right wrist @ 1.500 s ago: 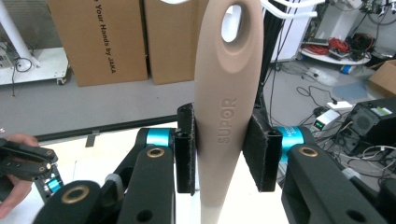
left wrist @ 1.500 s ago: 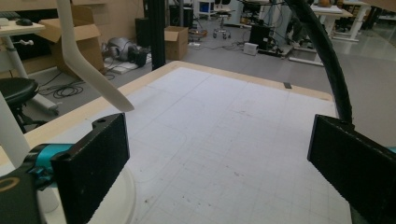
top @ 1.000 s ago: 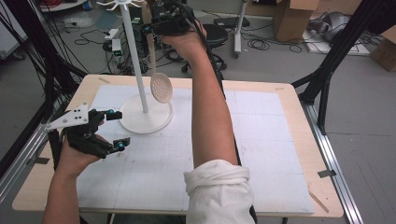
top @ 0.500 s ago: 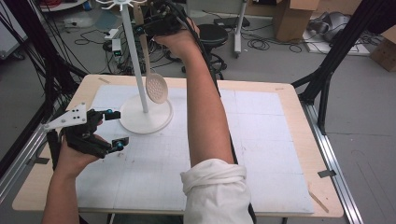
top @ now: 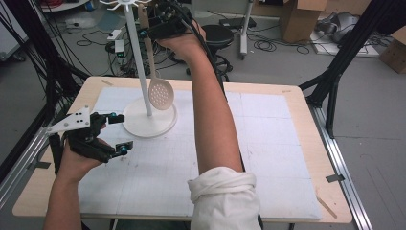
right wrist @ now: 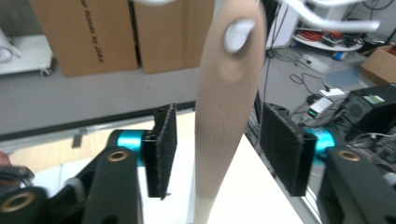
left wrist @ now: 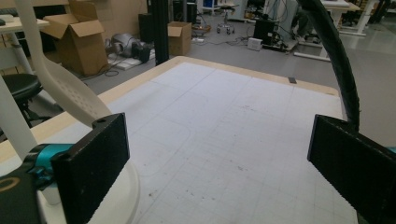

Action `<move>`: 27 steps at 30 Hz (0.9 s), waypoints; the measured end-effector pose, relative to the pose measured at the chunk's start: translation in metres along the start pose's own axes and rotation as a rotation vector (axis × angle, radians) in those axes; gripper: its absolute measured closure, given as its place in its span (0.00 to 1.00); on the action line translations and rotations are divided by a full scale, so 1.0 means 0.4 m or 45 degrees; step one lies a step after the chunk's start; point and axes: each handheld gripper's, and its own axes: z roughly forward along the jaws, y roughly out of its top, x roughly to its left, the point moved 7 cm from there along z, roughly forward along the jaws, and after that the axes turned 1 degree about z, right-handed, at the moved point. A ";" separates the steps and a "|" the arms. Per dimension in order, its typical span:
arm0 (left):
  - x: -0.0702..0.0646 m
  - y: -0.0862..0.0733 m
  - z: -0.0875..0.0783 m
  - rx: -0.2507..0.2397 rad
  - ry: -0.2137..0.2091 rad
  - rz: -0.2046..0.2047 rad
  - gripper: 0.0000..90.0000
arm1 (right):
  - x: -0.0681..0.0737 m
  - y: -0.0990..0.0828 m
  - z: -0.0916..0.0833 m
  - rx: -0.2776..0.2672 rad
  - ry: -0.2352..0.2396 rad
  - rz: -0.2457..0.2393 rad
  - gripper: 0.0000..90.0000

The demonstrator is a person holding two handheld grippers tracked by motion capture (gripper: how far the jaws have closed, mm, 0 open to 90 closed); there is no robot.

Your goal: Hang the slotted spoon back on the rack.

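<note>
- Grey floor (top: 287, 62) strewn with black cables (top: 268, 45).
- Cardboard boxes (top: 299, 19) beyond the surface (top: 297, 143).
- A black stool (top: 222, 36) stands behind.
- Black frame legs (top: 342, 62) at right.

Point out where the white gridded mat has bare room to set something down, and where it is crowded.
The white gridded mat lies bare right of the raised forearm, out to the pale wooden table edge. It is crowded at far left: the white round-based stand, the perforated cream spoon and the left gripper.

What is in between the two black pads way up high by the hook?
The spoon's tan handle stands between the right gripper pads, a gap on each side, in the right gripper view.
</note>
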 end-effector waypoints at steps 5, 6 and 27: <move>0.001 -0.002 0.003 0.012 -0.002 0.007 0.07 | -0.001 -0.022 -0.040 -0.045 -0.004 0.007 0.46; 0.001 -0.003 0.002 0.014 0.000 0.005 0.07 | 0.002 -0.027 -0.052 -0.058 0.005 0.013 0.45; 0.006 -0.012 0.012 0.023 0.007 -0.007 0.07 | 0.057 -0.155 -0.261 -0.143 -0.007 -0.005 0.34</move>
